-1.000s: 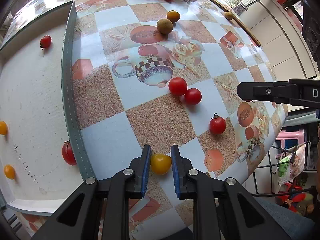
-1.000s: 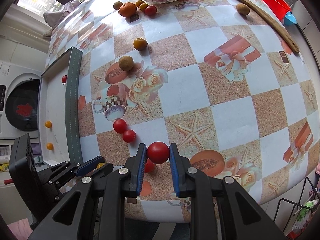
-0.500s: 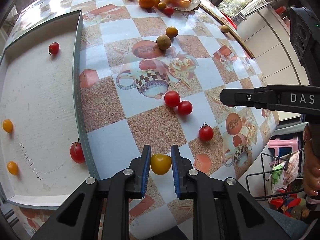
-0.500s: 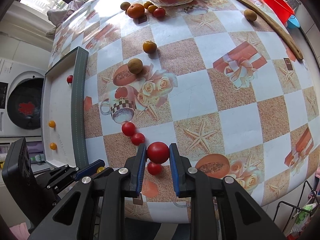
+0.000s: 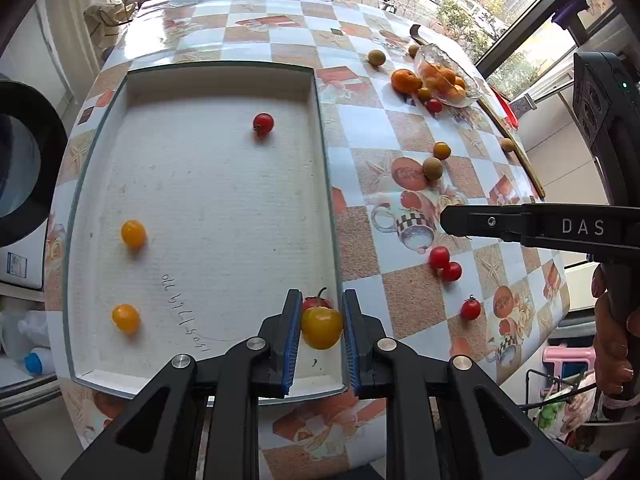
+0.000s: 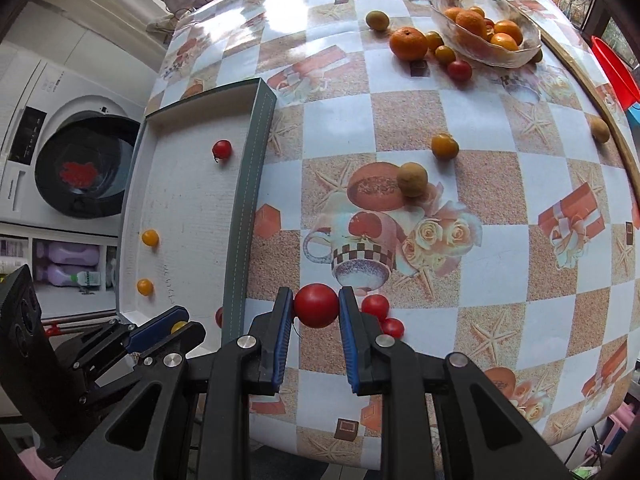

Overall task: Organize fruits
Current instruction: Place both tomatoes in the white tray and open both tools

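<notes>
My left gripper [image 5: 320,330] is shut on a yellow cherry tomato [image 5: 321,327], held above the near right corner of the white tray [image 5: 200,200]. The tray holds two yellow tomatoes [image 5: 133,233] [image 5: 125,318] and two red ones [image 5: 263,122] [image 5: 316,302]. My right gripper [image 6: 316,308] is shut on a red tomato [image 6: 316,305], held above the table just right of the tray's rim [image 6: 250,184]. Red tomatoes [image 6: 376,306] lie on the cloth beside it. The left gripper also shows in the right wrist view [image 6: 176,326].
Loose fruit lies on the checked tablecloth: a brown fruit [image 6: 412,179], a small orange one [image 6: 444,146], a mandarin [image 6: 408,43]. A glass bowl [image 6: 486,16] of oranges stands at the far edge. A washing machine [image 6: 76,168] is left of the table.
Both grippers have moved left towards the tray with their tomatoes. The left one has gone from over the cloth to over the tray's near right corner.
</notes>
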The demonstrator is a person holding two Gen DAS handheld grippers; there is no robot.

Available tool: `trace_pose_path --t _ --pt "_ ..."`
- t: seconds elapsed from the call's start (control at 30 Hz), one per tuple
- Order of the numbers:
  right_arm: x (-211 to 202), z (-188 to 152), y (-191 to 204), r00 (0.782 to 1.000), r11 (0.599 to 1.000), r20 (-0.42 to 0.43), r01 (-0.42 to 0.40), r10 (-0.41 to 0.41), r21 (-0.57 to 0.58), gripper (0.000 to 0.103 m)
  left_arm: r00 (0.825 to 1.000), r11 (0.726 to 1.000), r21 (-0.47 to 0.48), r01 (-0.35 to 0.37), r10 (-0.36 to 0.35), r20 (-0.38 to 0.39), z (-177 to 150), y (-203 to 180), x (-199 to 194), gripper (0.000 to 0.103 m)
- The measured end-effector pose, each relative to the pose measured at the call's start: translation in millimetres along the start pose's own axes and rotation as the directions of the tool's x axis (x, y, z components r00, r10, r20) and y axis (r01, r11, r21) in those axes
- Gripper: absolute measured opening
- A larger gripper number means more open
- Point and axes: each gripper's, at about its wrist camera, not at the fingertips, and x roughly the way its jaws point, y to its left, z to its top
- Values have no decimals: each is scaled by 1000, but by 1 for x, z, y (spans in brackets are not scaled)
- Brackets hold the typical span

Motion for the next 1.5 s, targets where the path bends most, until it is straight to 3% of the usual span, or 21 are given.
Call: trace_pose_path --t 0.37,0.7,0.97,1.07,1.2,1.23,1.27,1.3,1.33,1.4,1.5 --pt "56 51 80 998 987 -67 -13 2 -160 25 994 988 -113 -109 105 -38 -21 68 9 22" --pt "95 74 96 993 979 -105 40 -62 -202 26 990 984 -115 -135 128 -68 -22 73 26 22" --pt "105 75 99 990 973 -97 78 -101 -218 26 980 981 -64 -185 179 -90 -20 61 34 22" --pt "107 76 102 989 969 -102 78 -104 -233 30 973 977 -23 -213 210 -99 -19 53 37 22" --pt "103 77 104 991 973 -101 66 -90 -221 46 963 970 15 -244 244 -112 -18 44 41 23" --pt "100 76 103 992 974 -95 60 -82 -217 46 963 970 15 -243 243 -116 -17 43 42 25" --pt "97 75 103 993 976 -90 53 -74 -213 48 963 970 12 -243 243 -119 -16 40 44 50" --pt "94 75 104 994 976 -85 44 -64 -211 51 963 970 5 -245 244 -115 -13 38 45 86" --pt "90 74 104 995 977 -80 36 -54 -209 53 965 970 -3 -243 241 -100 -10 35 44 94" --pt "80 73 103 997 977 -59 33 -47 -209 68 967 970 -6 -241 240 -89 -7 34 40 96" --pt "67 71 102 999 981 -39 20 -28 -194 72 961 966 -7 -258 255 -107 -6 35 43 96"
